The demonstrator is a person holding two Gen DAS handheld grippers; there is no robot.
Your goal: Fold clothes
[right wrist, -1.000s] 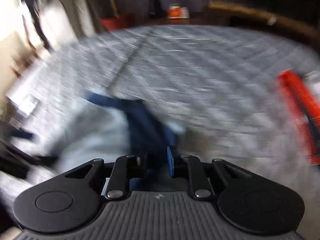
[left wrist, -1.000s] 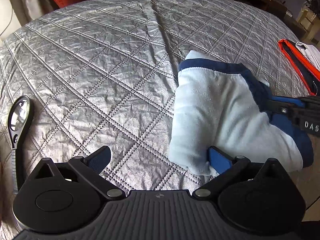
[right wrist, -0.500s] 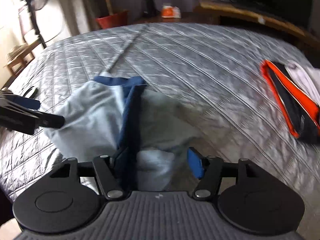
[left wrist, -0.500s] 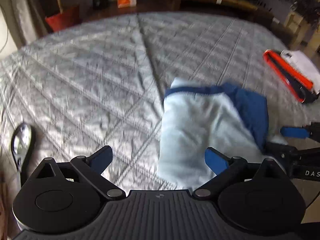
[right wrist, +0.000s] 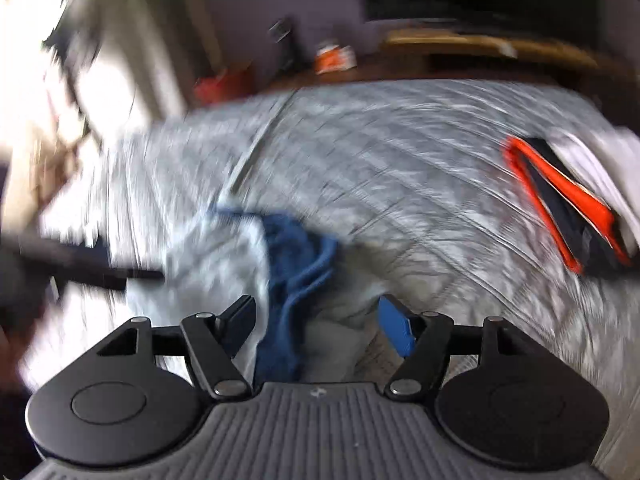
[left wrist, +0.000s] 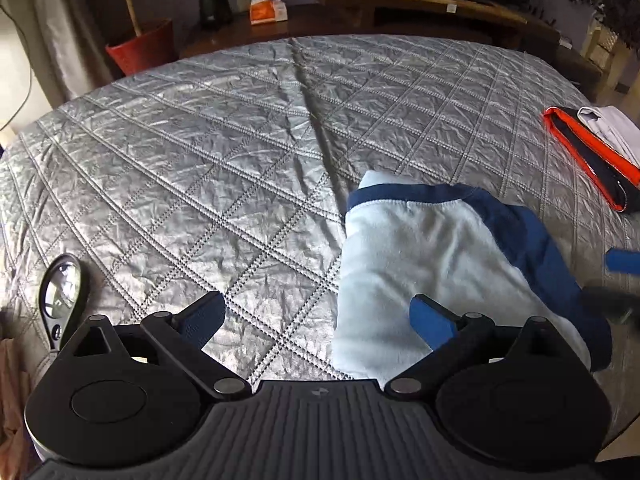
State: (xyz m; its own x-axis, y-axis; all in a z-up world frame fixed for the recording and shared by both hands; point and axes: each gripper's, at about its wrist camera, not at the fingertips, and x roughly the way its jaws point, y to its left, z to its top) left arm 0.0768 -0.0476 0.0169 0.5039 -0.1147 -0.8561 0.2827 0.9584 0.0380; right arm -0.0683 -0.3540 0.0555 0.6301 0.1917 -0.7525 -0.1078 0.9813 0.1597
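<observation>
Fingers of both grippers spread wide over light-blue garment on quilt.

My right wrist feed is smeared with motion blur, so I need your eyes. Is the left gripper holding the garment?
Observer: No. The left gripper has its jaws wide open, and only one finger overlaps the light blue garment.
Operator: Is anything else lying near that gripper?
Observer: Yes, a round lens on a black handle lies on the quilt at its far left edge.
</observation>
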